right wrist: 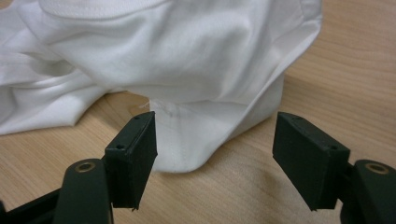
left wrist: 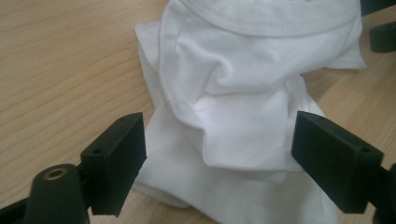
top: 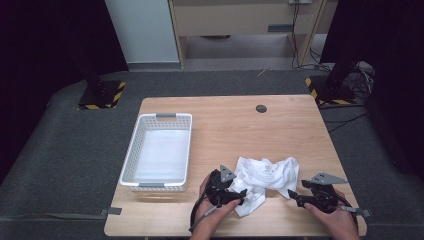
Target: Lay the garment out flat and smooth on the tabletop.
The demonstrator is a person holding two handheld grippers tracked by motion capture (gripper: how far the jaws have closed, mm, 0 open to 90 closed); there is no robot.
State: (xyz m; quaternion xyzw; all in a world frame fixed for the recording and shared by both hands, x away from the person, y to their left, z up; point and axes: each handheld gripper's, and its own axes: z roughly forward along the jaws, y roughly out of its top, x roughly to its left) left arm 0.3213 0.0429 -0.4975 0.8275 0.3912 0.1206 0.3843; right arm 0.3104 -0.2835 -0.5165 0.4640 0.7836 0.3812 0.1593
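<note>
A crumpled white garment (top: 267, 175) lies on the wooden table (top: 225, 125) near its front edge. My left gripper (top: 241, 196) sits at the garment's left end. In the left gripper view this gripper (left wrist: 219, 135) is open, with a bunched fold of the white cloth (left wrist: 233, 93) lying between the wide-apart jaws. My right gripper (top: 294, 196) rests at the garment's right end. In the right gripper view it (right wrist: 215, 135) is open too, and a hanging corner of the cloth (right wrist: 187, 144) sits between the jaws without touching either pad.
A white plastic basket (top: 131, 150) stands on the left half of the table, lined with something white. A dark round grommet (top: 261, 108) is set near the table's far edge. Black stands with yellow-striped bases (top: 102, 95) flank the table on the grey floor.
</note>
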